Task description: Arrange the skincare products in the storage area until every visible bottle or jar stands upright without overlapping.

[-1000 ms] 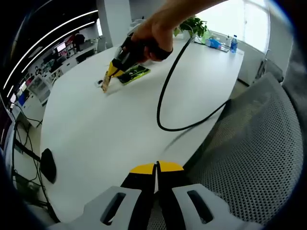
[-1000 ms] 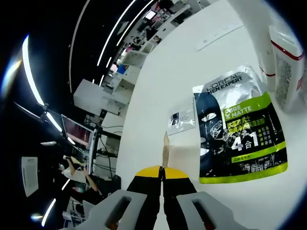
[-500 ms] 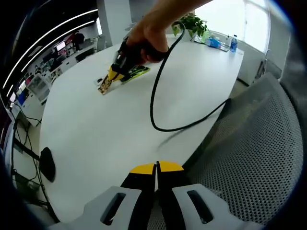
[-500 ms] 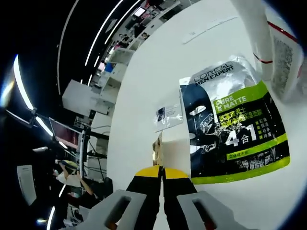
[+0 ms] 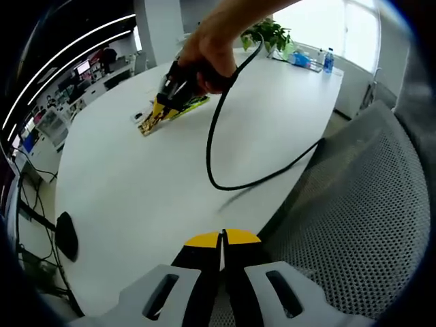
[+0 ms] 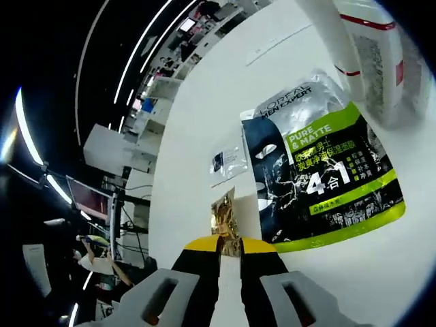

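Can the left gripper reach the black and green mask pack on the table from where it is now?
Probably not yet. The left gripper hangs shut at the near table edge, while the mask pack lies far across, by the right gripper. Only a cable lies between.

**Two gripper cameras, one far and one close**

The left gripper view looks from the table's [image 5: 157, 204] near edge, far across toward the right gripper [image 5: 155, 114]. The right gripper view sits close over the table, its jaws nearly touching the mask pouch [image 6: 317, 174], which both views share.
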Demonstrator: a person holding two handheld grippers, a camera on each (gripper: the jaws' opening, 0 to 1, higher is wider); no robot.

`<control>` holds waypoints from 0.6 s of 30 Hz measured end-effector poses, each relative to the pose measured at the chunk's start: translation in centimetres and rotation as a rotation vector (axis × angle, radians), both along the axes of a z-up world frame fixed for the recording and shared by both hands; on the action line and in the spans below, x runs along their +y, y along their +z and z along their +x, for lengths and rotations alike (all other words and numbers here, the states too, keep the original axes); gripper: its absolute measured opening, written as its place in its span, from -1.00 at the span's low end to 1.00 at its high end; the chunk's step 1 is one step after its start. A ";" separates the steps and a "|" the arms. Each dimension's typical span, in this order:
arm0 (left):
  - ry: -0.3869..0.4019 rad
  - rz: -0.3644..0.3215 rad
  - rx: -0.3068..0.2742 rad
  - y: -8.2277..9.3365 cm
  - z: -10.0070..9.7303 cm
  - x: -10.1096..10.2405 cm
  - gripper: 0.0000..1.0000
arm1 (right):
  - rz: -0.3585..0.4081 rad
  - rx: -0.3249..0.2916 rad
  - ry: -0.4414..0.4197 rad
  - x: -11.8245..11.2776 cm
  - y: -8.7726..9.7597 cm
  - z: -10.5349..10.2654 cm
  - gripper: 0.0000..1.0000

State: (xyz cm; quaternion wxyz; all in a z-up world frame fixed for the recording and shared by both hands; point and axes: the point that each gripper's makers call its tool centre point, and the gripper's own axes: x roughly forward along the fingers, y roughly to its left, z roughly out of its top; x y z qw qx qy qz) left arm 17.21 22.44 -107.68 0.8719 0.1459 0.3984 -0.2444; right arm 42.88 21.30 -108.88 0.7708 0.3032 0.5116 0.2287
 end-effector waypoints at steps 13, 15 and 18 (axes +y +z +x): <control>-0.003 0.011 0.004 -0.1 -0.1 0.1 -1.00 | -0.257 -0.195 0.351 0.2 -0.2 -0.9 -0.76; -0.002 0.009 0.002 -0.1 -0.1 0.1 -1.00 | -0.292 -0.234 0.437 0.8 -0.1 -1.0 -0.75; 0.001 0.015 0.012 -0.3 -0.1 0.2 -1.00 | -0.362 -0.294 0.563 1.3 0.0 -0.7 -0.73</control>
